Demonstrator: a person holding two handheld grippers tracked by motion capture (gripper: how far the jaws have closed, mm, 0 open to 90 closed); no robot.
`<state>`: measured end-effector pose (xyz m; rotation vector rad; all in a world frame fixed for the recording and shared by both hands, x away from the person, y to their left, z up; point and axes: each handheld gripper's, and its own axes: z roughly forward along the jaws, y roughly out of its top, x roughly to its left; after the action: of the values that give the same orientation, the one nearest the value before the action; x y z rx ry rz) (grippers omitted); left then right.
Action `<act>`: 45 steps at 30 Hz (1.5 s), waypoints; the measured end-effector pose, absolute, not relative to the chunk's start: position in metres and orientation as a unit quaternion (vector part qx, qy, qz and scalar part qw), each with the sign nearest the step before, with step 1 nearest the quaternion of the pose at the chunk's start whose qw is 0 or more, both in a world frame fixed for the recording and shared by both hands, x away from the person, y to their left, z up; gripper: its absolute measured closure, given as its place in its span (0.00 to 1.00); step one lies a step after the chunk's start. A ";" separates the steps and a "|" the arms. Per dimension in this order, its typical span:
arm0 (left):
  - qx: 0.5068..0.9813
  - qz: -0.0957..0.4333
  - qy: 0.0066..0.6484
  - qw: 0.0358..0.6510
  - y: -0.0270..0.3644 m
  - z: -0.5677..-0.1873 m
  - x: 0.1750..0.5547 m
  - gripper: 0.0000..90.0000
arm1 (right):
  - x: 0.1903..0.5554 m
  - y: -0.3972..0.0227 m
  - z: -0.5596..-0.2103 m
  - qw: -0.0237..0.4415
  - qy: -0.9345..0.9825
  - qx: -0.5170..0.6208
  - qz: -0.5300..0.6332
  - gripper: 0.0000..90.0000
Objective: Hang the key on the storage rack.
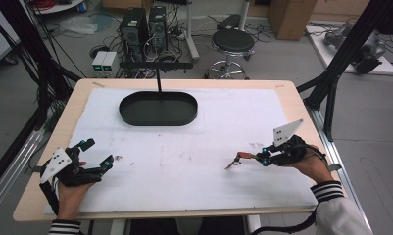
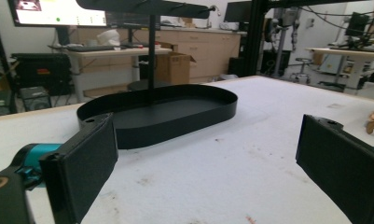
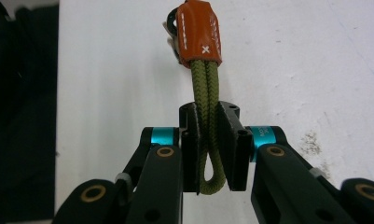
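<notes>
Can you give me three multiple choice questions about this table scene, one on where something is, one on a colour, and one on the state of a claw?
1. Where is the black oval tray?
A. On the far middle of the white mat
B. Under the right claw
C. On the floor

2. What colour is the looped cord in the right claw?
A. Blue
B. Olive green
C. White

3. How is the left claw?
A. Shut on the tray's rim
B. Shut on the cord
C. Open, holding nothing

Answers:
1. A, the high view shows the tray across the white mat from both hands.
2. B, the right gripper view shows green braid below an orange tab.
3. C, its jaws stand wide apart in the left gripper view.
</notes>
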<state>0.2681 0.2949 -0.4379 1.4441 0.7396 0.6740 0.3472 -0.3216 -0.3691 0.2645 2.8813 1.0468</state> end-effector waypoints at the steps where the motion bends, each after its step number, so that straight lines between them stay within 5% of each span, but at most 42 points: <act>1: 0.637 0.293 0.322 0.636 0.295 -0.436 0.269 0.07 | 0.348 -0.320 -0.368 0.032 0.930 0.092 0.354 0.89; 45: 0.789 0.105 0.120 0.594 0.191 -0.325 0.333 0.07 | 0.359 -0.200 -0.316 0.056 0.905 -0.016 0.422 0.89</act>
<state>0.3328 0.1907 -0.3248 1.8334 0.2800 0.2430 0.3588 -0.2001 -0.3164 -0.0477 2.7461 1.2790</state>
